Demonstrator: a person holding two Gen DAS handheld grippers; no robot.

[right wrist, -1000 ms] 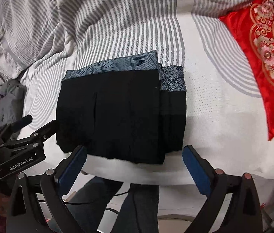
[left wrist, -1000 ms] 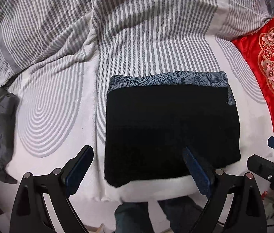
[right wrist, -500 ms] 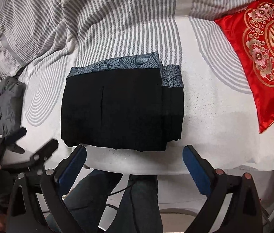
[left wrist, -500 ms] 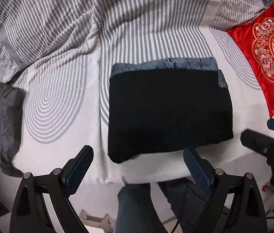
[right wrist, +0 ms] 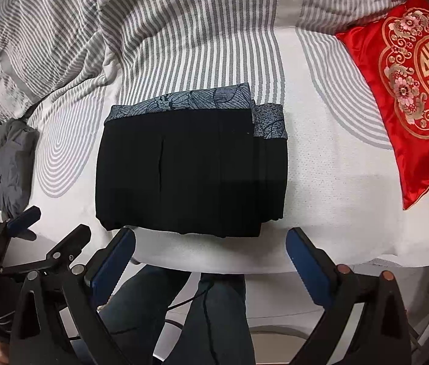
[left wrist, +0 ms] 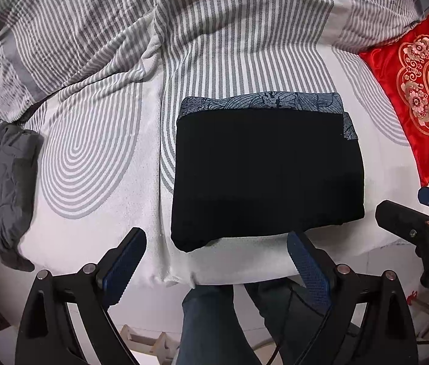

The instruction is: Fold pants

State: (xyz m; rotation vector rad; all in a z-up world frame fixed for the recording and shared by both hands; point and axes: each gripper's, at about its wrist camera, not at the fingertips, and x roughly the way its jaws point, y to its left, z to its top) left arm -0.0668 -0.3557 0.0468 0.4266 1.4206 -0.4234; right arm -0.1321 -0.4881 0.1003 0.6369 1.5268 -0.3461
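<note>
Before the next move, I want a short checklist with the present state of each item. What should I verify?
1. Black pants folded into a compact rectangle: ok.
2. Patterned waistband edges aligned: not ok, one layer sticks out at the right.
3. Left gripper open, holding nothing: ok.
4. Right gripper open, holding nothing: ok.
5. Red cushion apart from the pants: ok.
6. Grey garment apart from the pants: ok.

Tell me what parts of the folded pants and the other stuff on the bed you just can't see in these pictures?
- Black pants: the layers underneath, in both views, covered by the top fold.
- Red cushion: its right side, cut off by the picture edge in both views.
- Gray garment: what it is, crumpled at the left edge.
- Bed: its far end, hidden under the striped blanket.
</note>
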